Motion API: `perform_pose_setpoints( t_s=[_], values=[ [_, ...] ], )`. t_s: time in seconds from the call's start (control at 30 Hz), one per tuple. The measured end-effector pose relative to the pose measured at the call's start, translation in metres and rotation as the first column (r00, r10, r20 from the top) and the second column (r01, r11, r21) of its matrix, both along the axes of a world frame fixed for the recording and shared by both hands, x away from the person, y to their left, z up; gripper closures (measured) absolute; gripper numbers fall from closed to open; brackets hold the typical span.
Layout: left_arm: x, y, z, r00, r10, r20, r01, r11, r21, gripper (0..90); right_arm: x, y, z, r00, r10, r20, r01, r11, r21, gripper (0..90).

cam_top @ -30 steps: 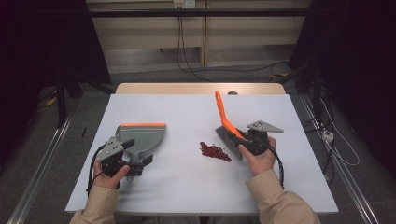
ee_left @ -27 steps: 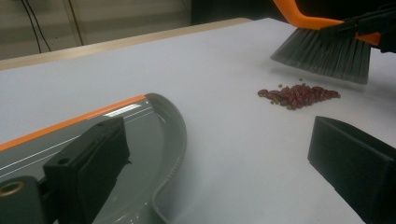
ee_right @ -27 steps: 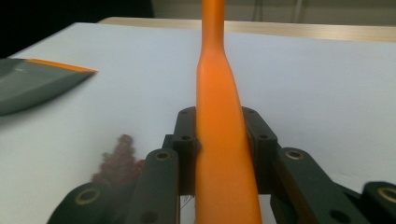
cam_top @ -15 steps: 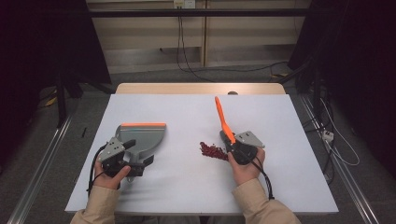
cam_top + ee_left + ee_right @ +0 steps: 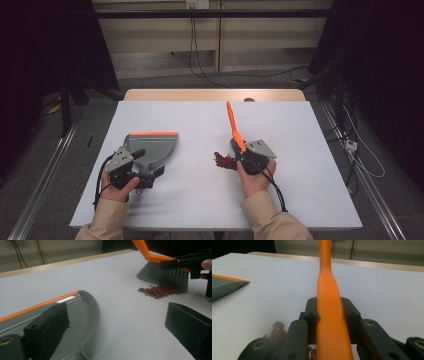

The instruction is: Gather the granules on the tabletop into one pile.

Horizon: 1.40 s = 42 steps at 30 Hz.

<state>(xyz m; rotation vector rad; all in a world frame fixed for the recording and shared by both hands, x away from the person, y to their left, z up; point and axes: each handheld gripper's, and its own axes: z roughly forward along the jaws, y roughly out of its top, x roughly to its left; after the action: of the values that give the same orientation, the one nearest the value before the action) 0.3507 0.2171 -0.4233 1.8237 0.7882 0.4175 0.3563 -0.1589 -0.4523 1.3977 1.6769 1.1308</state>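
A grey dustpan (image 5: 151,145) with an orange front lip lies on the white table at the left. My left gripper (image 5: 145,175) rests at its near end. In the left gripper view the left gripper (image 5: 117,312) has its jaws wide apart: one jaw lies over the dustpan (image 5: 75,315), the other stands on bare table clear of the rim. My right gripper (image 5: 243,152) is shut on an orange-handled brush (image 5: 231,119), handle pointing up and away. The brush's grey bristles (image 5: 162,277) sit right behind a small pile of red beans (image 5: 224,161), also seen as the beans (image 5: 160,291).
The white table top (image 5: 200,120) has bare room between the dustpan and the beans. A wooden strip (image 5: 210,95) borders the far edge. Cables and metal rails lie on the floor around the table.
My right hand has carried the brush left and slightly down, bringing the bristles up to the bean pile. The left hand and the dustpan have stayed put.
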Motion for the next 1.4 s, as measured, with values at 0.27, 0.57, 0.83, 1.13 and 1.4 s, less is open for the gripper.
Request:
perform_pose_setpoints(
  t_s=[0.27,0.57,0.83,1.13,1.4],
  values=[
    [0.000,0.002,0.000,1.0000,-0.002,0.000,0.002,1.0000,0.007,4.8,0.008,0.009,0.000,0.9996,0.028,-0.006,-0.028,1.000,0.015,71.3],
    [0.000,0.002,0.000,1.0000,-0.003,0.000,0.003,1.0000,0.009,4.8,0.015,0.008,0.002,0.9979,0.064,-0.012,-0.063,0.997,0.040,71.3],
    [0.000,0.002,0.000,1.0000,-0.003,0.003,0.003,0.9999,0.015,4.9,0.014,-0.008,0.014,0.9894,0.145,0.007,-0.145,0.987,0.072,71.2],
    [0.000,0.000,0.000,1.0000,-0.005,-0.001,0.005,0.9999,0.013,5.0,0.018,-0.026,0.017,0.9633,0.268,0.007,-0.268,0.959,0.091,71.2],
    [0.001,0.001,0.000,1.0000,0.001,0.000,-0.001,1.0000,0.005,5.0,0.053,-0.030,0.016,0.8563,0.516,-0.002,-0.516,0.856,-0.040,71.3]
  ],
)
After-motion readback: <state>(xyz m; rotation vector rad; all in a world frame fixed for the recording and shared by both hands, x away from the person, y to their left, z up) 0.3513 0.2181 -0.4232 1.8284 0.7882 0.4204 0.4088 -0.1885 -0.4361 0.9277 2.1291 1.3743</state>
